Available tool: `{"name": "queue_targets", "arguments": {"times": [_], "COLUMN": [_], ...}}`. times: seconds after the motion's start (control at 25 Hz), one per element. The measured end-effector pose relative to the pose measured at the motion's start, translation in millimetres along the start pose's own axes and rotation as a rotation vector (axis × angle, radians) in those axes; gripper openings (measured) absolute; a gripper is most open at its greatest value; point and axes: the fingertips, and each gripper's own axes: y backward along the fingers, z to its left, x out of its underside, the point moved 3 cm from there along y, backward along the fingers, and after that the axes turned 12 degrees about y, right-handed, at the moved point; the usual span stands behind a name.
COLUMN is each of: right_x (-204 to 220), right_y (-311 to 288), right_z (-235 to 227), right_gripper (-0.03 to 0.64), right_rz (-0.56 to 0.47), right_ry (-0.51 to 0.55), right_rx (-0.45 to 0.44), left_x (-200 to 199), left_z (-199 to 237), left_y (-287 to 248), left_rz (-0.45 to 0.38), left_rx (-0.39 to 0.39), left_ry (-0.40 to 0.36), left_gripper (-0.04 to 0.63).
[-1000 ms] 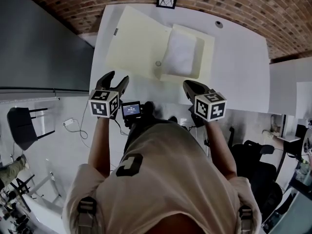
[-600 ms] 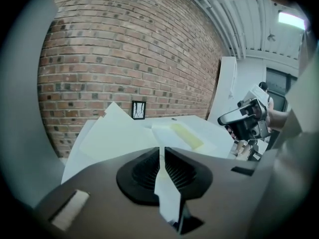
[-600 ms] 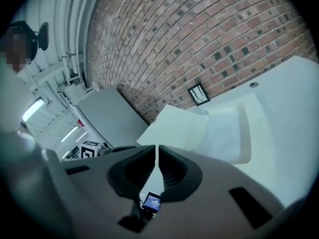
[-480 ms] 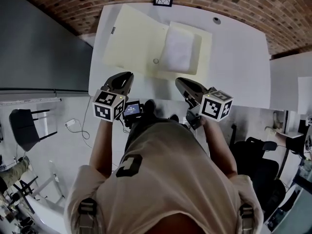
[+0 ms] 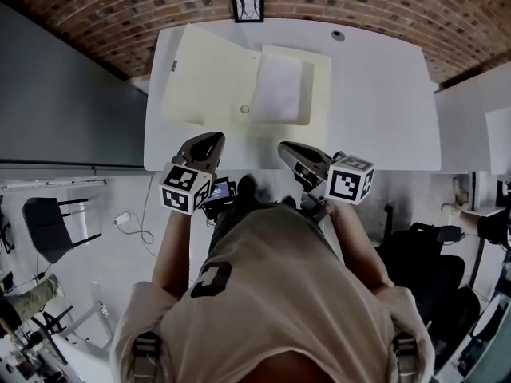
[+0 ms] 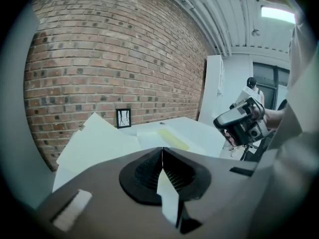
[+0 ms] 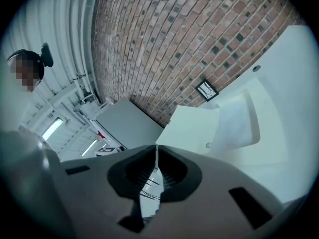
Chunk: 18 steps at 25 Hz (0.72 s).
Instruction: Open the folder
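my left gripper (image 5: 209,139): jaws just closed together, nothing between them
my right gripper (image 5: 285,147): pressed together, empty
folder (image 5: 204,82): open on the white table (image 5: 375,94) (paper sheet (image 5: 278,88) in its right half), beyond both grippers

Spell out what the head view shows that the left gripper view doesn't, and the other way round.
Head view only: the person's back, a black chair on the floor, the marker cube on the left tongs. Left gripper view only: the ceiling, and the left tongs end-on, shut, having just closed on nothing. Both: the opened folder on the white table, the brick wall, the framed picture, the right tongs.
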Motion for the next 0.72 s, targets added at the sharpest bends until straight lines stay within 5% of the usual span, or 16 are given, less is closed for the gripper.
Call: {"name": "queue_targets", "arguments": {"times": [0.72], "right_x": [6], "right_y": [57], "right_z": [2], "right_gripper": [0.015], "right_rz": [0.013], "right_ry": [0.058], "right_rx": [-0.042], "left_x": [5], "left_z": [-69], "left_y": [1], "left_rz": [-0.012], "left_rx": [-0.009], "left_ry": [-0.054], "left_gripper": [0.006]}}
